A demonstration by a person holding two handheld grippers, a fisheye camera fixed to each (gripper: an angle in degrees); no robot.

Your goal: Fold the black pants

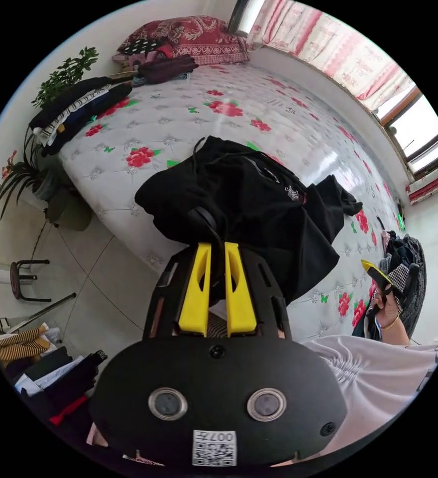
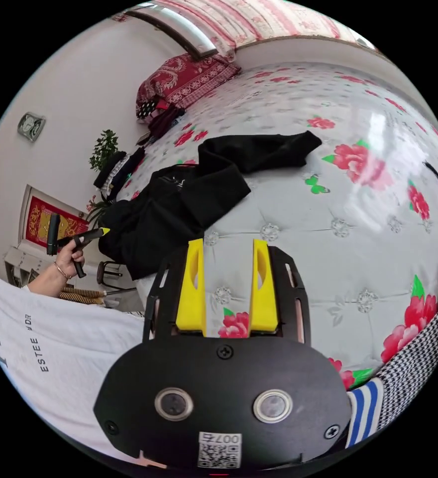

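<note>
Black fabric bunches right at the tips of the left gripper (image 1: 218, 249) in the left gripper view: the black pants (image 1: 249, 209) lie crumpled on the bed (image 1: 189, 124), heaped near the mattress edge, and a fold of them sits between the yellow jaws, which stand close together and look clenched on the cloth. Beyond the tips the quilted white cover with red flowers runs on to a red patterned pillow (image 1: 194, 37), and off to the jaws' left a pile of dark folded clothes (image 1: 74, 112) rests on the mattress corner beside a green plant (image 1: 64, 74). To the jaws' right a hand (image 1: 389, 308) holds the other gripper near a heap of checked and dark garments (image 1: 405, 269). In the right gripper view, the right gripper (image 2: 226, 249) hangs over bare floral cover, its jaws parted with nothing between them. The pants (image 2: 199, 199) lie ahead of and to the left of these jaws, apart from them, one leg stretched out flat across the cover. Farther left a hand (image 2: 67, 261) holds the left gripper (image 2: 92, 234) at the edge of the black heap. A checked cloth (image 2: 418, 343) lies at the jaws' right.
</note>
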